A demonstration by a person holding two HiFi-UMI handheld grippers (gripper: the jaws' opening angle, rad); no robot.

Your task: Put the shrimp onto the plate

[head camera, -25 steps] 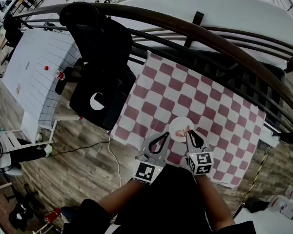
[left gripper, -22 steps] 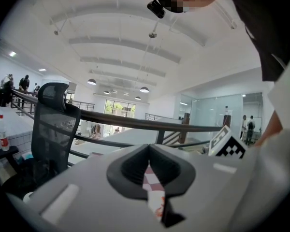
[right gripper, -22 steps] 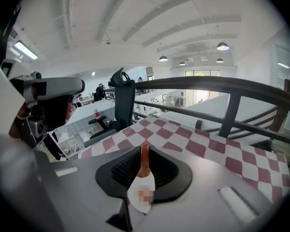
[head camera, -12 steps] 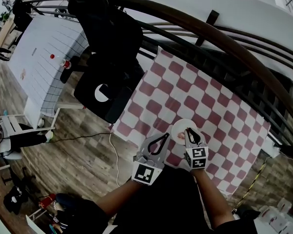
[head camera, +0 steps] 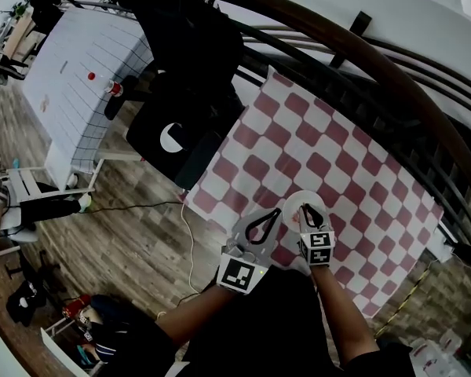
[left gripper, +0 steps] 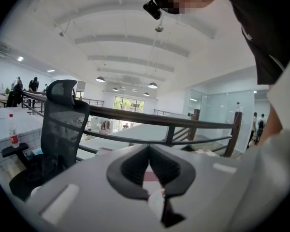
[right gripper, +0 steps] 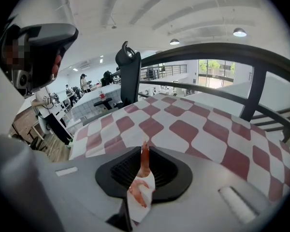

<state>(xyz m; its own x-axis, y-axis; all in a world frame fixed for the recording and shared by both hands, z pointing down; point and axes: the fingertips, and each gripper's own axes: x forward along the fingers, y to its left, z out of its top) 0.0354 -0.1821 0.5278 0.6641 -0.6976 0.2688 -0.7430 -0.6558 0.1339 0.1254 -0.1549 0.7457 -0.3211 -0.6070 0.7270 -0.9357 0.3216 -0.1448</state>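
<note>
A pink shrimp [right gripper: 144,164] sticks up tail-first between the closed jaws of my right gripper [right gripper: 145,149], which is shut on it. In the head view that right gripper [head camera: 311,215] reaches over the near edge of a small white plate [head camera: 300,202] on the red-and-white checked tablecloth [head camera: 337,159]; the shrimp itself is too small to make out there. My left gripper [head camera: 261,225] hangs just left of the plate, above the cloth's near edge. In its own view the left gripper [left gripper: 149,147] has its jaws meeting, nothing held.
A black office chair [head camera: 184,69] stands left of the checked table. A dark curved railing [head camera: 361,49] runs behind it. Farther left is a white table [head camera: 71,77] with a small red bottle [head camera: 111,89]. Wooden floor and a cable lie below.
The head view has drifted, so the table sits lower right. The right gripper has edged forward over the plate's near rim. The left gripper keeps its place beside it.
</note>
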